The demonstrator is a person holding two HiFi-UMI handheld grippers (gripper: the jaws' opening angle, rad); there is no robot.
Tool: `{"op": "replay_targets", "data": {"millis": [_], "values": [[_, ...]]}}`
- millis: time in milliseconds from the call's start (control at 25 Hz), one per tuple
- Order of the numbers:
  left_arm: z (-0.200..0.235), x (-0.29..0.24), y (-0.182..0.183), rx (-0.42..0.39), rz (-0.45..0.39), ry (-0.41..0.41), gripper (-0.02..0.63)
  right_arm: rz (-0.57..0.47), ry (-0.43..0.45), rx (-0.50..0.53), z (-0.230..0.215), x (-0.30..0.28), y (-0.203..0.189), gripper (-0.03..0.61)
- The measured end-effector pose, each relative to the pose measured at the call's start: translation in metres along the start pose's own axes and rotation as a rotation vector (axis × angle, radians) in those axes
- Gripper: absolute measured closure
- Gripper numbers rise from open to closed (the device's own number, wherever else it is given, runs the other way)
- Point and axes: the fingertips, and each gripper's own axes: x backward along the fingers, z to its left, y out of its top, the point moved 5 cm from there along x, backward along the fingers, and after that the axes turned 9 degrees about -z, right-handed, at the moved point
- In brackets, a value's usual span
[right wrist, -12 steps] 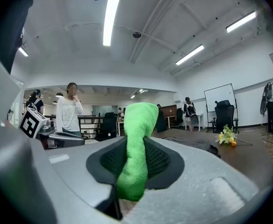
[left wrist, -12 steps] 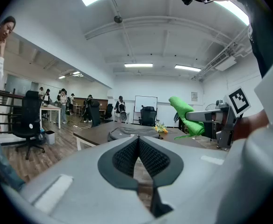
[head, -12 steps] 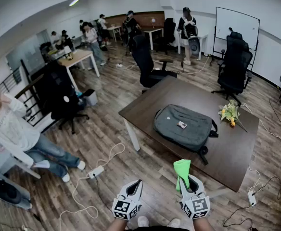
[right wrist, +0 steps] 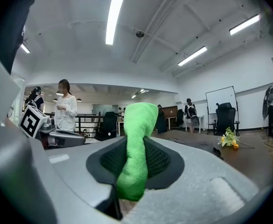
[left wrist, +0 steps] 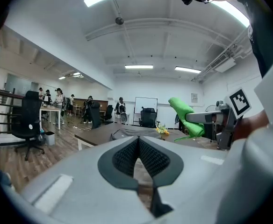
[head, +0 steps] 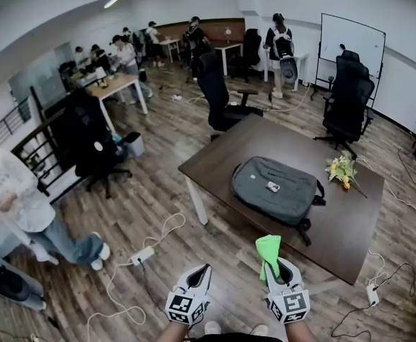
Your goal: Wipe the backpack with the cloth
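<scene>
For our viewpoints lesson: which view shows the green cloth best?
The right gripper view: the cloth fills the centre, pinched between the jaws. The head view shows it small; the left gripper view, from the side.

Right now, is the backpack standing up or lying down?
Lying down. The grey backpack rests flat on the brown table, its wide side with a small tag facing up.

Fuzzy green cloth, matt grey fabric backpack, smooth dark wood-look table, plank floor perhaps laminate
</scene>
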Motion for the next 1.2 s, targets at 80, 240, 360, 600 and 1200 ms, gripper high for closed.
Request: {"op": "replay_targets", "data": {"millis": [80, 240, 360, 600, 1200], "values": [[0.006, 0.001, 0.001, 0.002, -0.004, 0.002, 0.595, -0.001, 0.003, -0.012, 0.004, -0.004, -0.001, 0.486], [0.021, 0.004, 0.0, 0.006, -0.004, 0.0, 0.595, -0.011, 0.007, -0.032, 0.013, -0.016, -0.001, 0.482], [0.038, 0.009, -0.001, 0.007, -0.001, -0.004, 0.595, -0.009, 0.012, -0.025, 0.024, -0.029, -0.002, 0.482], [0.078, 0.022, -0.001, -0.007, 0.001, -0.024, 0.595, -0.015, 0.009, -0.034, 0.055, -0.056, -0.01, 0.482], [0.125, -0.06, 0.001, -0.012, 0.02, -0.056, 0.595, 0.017, 0.049, 0.004, 0.026, -0.149, -0.022, 0.482]]}}
